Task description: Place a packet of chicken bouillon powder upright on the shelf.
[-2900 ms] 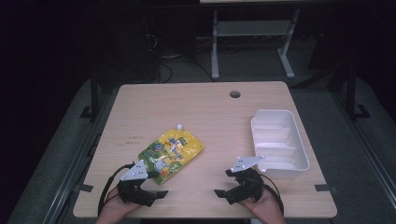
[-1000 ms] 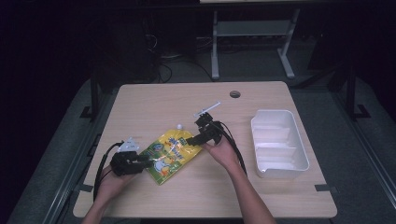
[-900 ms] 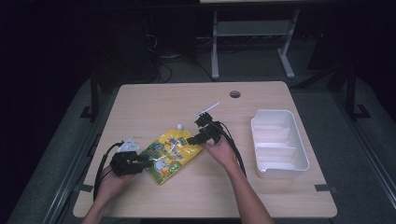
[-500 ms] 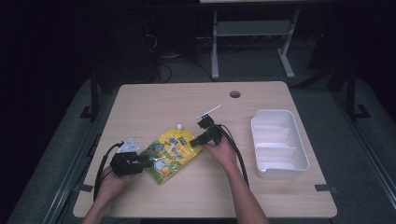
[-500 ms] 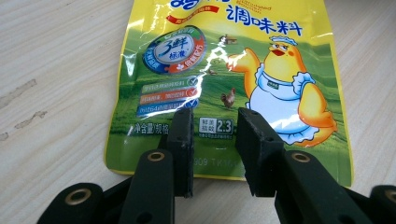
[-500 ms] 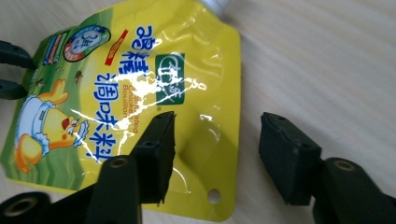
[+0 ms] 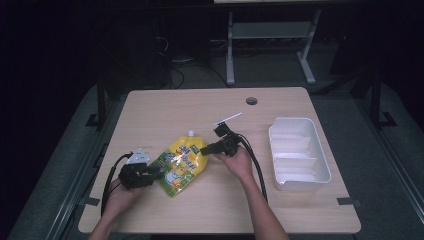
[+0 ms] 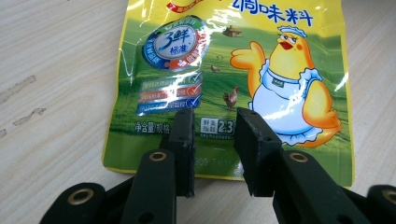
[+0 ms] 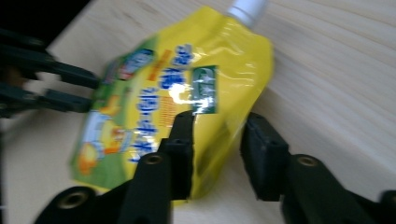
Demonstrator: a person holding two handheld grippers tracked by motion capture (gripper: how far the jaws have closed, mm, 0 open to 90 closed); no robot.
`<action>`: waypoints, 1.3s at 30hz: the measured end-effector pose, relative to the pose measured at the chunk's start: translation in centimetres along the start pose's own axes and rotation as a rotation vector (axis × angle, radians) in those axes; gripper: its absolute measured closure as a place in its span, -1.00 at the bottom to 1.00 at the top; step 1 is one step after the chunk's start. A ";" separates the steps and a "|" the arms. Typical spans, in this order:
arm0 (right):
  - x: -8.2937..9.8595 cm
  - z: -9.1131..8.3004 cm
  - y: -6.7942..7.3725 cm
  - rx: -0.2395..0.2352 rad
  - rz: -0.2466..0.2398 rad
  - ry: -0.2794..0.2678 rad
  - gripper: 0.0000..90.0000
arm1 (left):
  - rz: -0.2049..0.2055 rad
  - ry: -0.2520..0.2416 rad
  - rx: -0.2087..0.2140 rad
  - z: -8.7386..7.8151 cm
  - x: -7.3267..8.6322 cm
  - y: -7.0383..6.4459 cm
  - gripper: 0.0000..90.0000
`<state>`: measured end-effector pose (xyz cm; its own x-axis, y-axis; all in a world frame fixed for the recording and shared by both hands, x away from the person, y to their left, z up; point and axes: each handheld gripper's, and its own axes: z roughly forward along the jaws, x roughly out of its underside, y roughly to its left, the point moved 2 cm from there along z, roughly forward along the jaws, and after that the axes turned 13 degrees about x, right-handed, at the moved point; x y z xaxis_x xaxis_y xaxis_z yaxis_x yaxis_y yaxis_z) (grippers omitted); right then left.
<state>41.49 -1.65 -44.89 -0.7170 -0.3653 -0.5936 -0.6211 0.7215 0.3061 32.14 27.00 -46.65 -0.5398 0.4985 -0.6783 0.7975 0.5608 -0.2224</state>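
Pouch flat on the tabletop, left of centre, spout toward the far side. Left hand-held gripper at the pouch's near-left end, right hand-held gripper at its right edge near the spout. Tray well apart to the right, by the tabletop's right edge.

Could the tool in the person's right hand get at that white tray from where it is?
Probably yes. The right tool sits open at the yellow pouch, and only bare table lies between it and the white tray.
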 end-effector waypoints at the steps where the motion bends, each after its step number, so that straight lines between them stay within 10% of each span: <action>1: 0.0 0.1 0.2 0.000 -0.008 0.000 0.47 | 0.004 0.000 -0.004 0.0 0.0 0.0 0.51; 17: 1.0 2.0 0.0 0.019 0.041 0.030 0.83 | -0.004 -0.010 0.017 -0.2 -0.1 0.0 0.41; 39: -1.5 -6.0 3.8 -0.071 -0.126 -0.185 0.99 | -0.012 -0.164 0.079 -3.4 -1.1 -0.4 -0.16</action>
<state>38.30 -1.89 -38.41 -0.5660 -0.3313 -0.7549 -0.7277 0.6310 0.2687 31.50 28.54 -43.42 -0.5033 0.3743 -0.7788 0.8136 0.5089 -0.2812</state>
